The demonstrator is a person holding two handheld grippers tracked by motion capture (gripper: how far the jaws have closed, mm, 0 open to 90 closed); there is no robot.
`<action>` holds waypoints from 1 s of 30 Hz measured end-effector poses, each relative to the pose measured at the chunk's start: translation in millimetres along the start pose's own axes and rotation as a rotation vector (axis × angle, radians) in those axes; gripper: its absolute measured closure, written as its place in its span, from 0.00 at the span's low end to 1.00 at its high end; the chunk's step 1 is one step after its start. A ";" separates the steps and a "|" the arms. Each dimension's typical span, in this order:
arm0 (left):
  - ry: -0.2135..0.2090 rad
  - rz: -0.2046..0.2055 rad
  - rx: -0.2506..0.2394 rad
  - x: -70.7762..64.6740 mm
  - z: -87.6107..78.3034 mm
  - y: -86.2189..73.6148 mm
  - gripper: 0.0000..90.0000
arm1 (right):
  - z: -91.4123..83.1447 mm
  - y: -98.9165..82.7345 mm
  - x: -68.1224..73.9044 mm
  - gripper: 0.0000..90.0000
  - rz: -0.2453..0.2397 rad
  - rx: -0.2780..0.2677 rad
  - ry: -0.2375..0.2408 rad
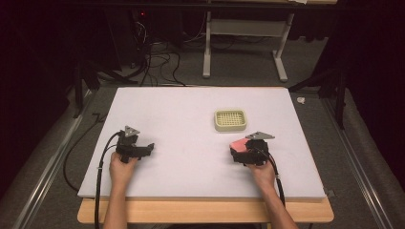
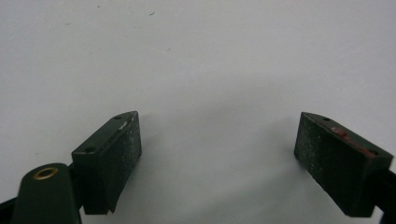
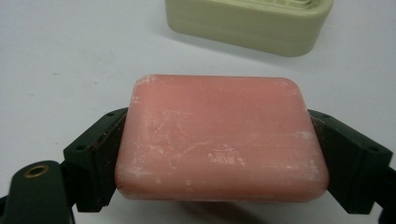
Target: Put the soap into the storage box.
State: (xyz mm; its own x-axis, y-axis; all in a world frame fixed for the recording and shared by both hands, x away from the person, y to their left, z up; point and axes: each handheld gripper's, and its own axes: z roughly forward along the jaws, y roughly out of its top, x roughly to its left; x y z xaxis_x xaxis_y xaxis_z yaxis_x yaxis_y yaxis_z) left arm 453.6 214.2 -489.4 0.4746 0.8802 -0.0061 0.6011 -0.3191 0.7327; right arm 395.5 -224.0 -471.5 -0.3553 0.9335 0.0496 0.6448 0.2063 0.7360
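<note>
The pink soap bar (image 3: 222,137) sits clamped in my right claw (image 3: 219,154), one black jaw pressed flat against each of its short ends. It lies level between them, broad face up, its surface scuffed with pale whitish marks. From the high view the soap (image 1: 240,144) is low over the white table (image 1: 191,157), toward the near right part of it, at the front of my right claw (image 1: 244,153), with my right hand (image 1: 261,172) behind it. I cannot tell whether the bar's underside touches the table or hangs just above it.

Just beyond the soap stands the pale green soap dish (image 3: 252,21), near but apart from the bar. In the high view the dish (image 1: 230,119) shows a grid of holes in its top and sits on the table a little farther from me and slightly to the left of the claw.

My left claw (image 2: 217,158) is spread wide, its two jaws well apart with nothing but bare table between them. It rests on the near left part of the table (image 1: 138,148), held by my left hand (image 1: 122,168), well apart from the soap and dish.
</note>
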 end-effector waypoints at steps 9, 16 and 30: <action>0.000 0.000 0.000 0.0 0.0 0.0 0.17 | -10.7 8.7 -4.0 0.15 0.002 -0.023 0.029; 0.000 0.000 0.000 -0.1 0.0 0.0 0.17 | -18.8 20.6 -9.3 0.15 0.013 -0.042 0.061; 0.000 0.000 0.000 0.1 0.0 0.0 0.17 | -27.2 43.4 -10.1 0.15 -0.012 -0.059 0.078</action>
State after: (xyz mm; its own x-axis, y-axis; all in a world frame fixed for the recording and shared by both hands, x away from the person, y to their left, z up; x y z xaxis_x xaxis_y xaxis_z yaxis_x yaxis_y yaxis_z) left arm 453.7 214.2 -489.4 0.4746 0.8802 -0.0065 0.6015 -0.3188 0.7325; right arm 408.6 -232.5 -421.7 -0.4157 0.9049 0.0908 0.5997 0.1977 0.7754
